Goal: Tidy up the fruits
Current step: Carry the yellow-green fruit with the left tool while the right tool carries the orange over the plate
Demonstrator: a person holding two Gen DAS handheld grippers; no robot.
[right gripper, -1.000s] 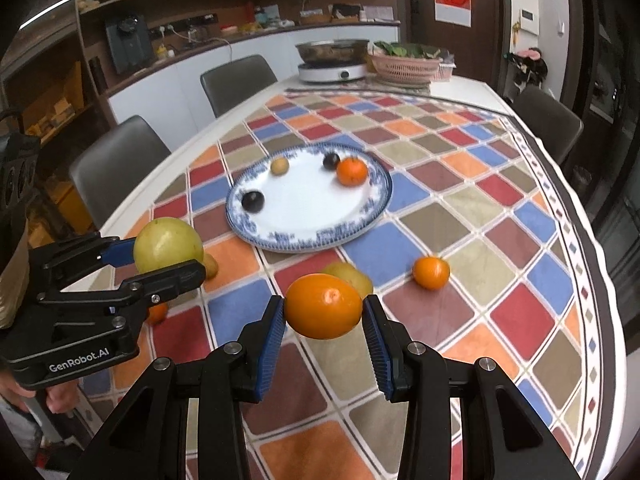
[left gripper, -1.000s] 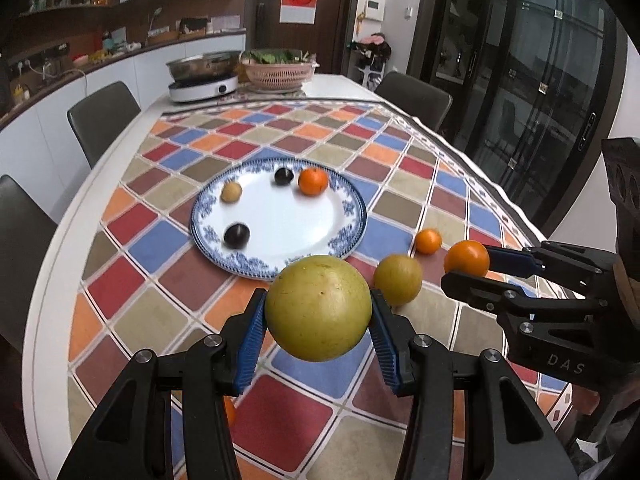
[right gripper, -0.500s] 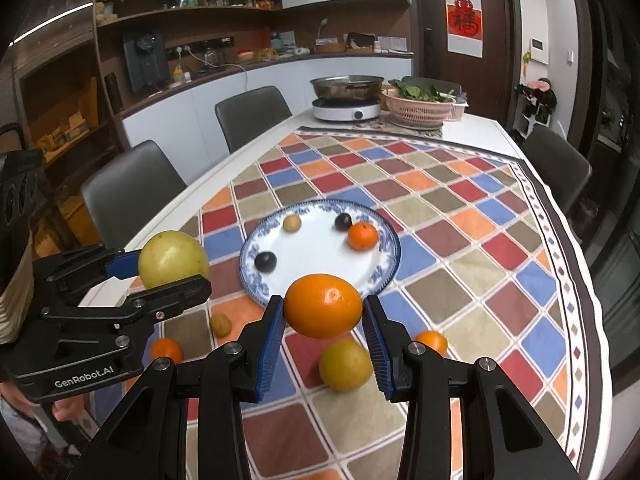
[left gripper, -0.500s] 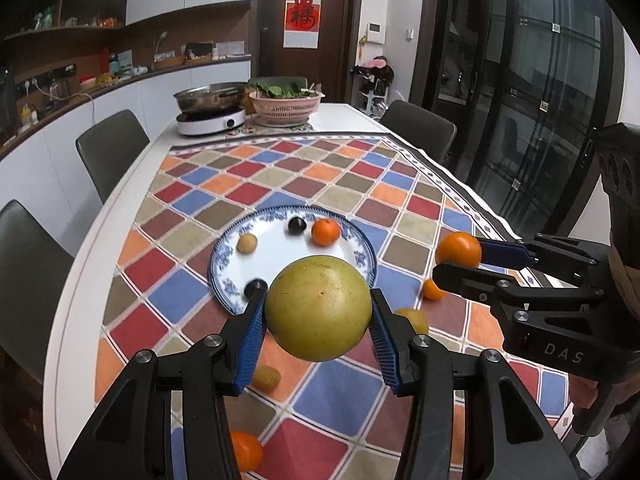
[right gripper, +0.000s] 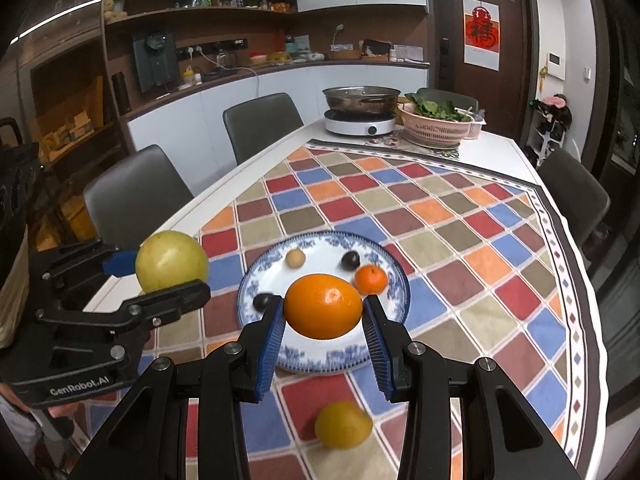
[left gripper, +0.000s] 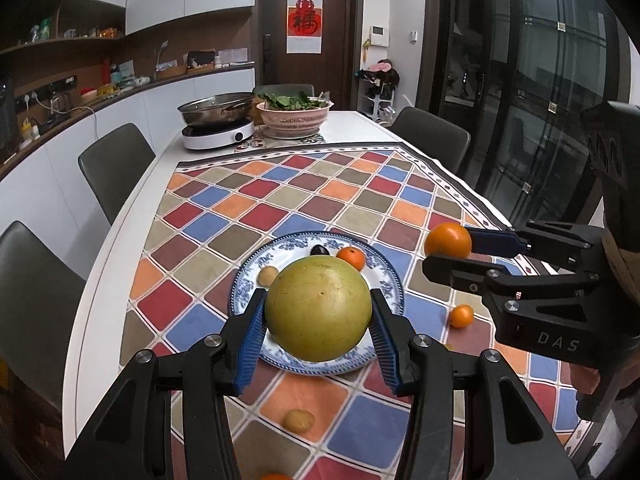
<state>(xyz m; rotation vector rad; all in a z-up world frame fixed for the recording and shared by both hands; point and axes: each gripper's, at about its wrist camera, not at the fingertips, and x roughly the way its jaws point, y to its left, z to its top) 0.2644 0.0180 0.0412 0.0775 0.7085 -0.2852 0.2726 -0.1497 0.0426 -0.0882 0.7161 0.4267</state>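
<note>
Between the blue pads of the left claw (left gripper: 318, 314) sits a big yellow-green pomelo (left gripper: 318, 308), gripped above the blue-patterned plate (left gripper: 390, 280). To its right, the right claw (right gripper: 323, 307) grips an orange (right gripper: 323, 306), also over this plate. Around the plate, small fruits lie on the checkered bench (right gripper: 460, 216).

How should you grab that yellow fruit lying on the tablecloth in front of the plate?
Both grippers are full now. Once one is free, the yellow fruit is probably best pinched across its widest middle, coming down from above. It looks round and smooth, so pads lower or higher would likely slip off. It lies alone on the tablecloth, near the plate, so both sides are free.
</note>
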